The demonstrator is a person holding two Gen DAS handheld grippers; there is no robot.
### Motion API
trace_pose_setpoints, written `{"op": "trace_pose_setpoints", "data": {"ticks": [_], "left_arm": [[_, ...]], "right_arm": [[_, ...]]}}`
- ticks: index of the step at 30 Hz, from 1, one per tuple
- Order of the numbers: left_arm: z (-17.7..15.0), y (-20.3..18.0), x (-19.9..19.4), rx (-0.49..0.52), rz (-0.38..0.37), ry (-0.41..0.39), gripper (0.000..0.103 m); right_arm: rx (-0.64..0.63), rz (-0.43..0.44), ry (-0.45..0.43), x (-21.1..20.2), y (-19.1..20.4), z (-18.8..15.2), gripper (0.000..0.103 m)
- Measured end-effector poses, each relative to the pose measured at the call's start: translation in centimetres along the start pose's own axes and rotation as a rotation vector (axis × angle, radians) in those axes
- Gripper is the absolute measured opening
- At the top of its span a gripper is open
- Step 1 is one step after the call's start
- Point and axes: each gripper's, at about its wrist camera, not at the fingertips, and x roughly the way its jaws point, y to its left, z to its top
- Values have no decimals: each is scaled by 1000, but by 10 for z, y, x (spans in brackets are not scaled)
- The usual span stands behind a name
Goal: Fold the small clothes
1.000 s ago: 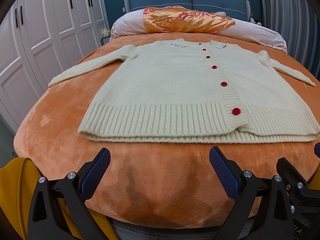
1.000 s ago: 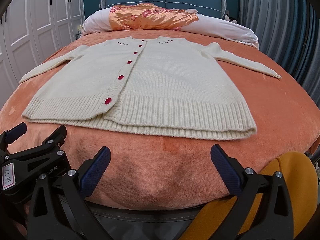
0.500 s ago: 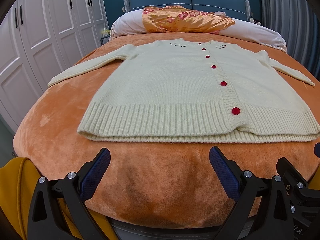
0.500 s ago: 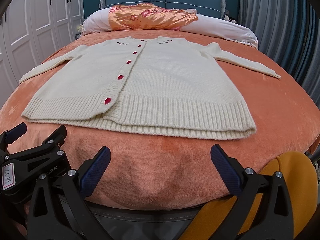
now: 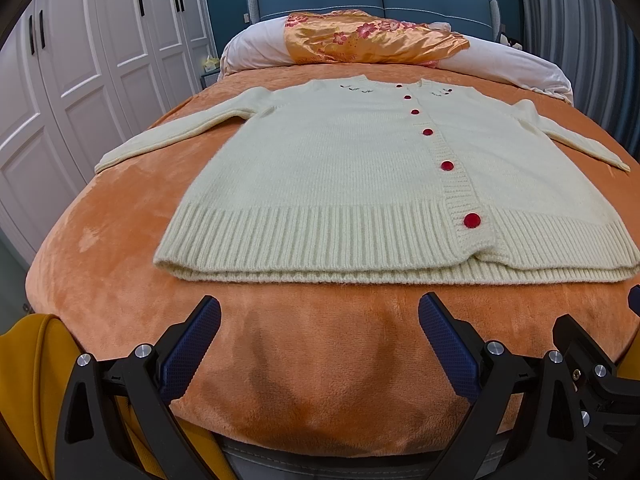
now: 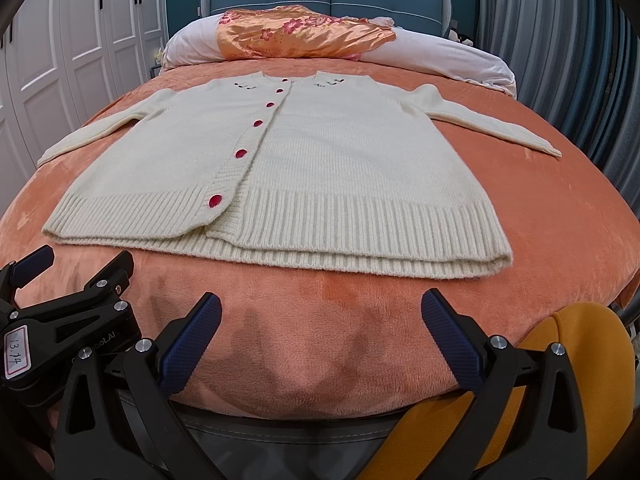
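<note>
A cream knit cardigan (image 5: 340,168) with red buttons lies flat and face up on the orange bed cover, both sleeves spread out to the sides. It also shows in the right wrist view (image 6: 320,160). My left gripper (image 5: 320,312) is open and empty, just short of the ribbed hem near its left half. My right gripper (image 6: 320,308) is open and empty, just short of the hem near its right half. The left gripper's body (image 6: 68,312) shows at the lower left of the right wrist view.
The orange plush cover (image 5: 120,208) wraps the whole bed. A white pillow roll with an orange floral cloth (image 5: 372,36) lies at the blue headboard. White wardrobes (image 5: 80,60) stand on the left, grey curtains (image 6: 560,60) on the right. Yellow sleeves sit beside each gripper.
</note>
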Motion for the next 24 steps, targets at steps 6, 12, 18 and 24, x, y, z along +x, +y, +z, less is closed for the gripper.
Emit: {"op": "trace_pose_setpoints", "data": {"ticks": [6, 12, 18, 24], "left_arm": [[0, 0, 0, 0, 0, 0, 97], [0, 0, 0, 1, 0, 1, 97], [-1, 1, 1, -2, -1, 7, 97], [13, 26, -3, -85, 11, 3, 98]], "right_arm": [[0, 0, 0, 0, 0, 0, 98], [0, 0, 1, 0, 0, 0, 98], [1, 15, 12, 3, 8, -4, 98], [94, 94, -4, 9, -30, 23, 98]]}}
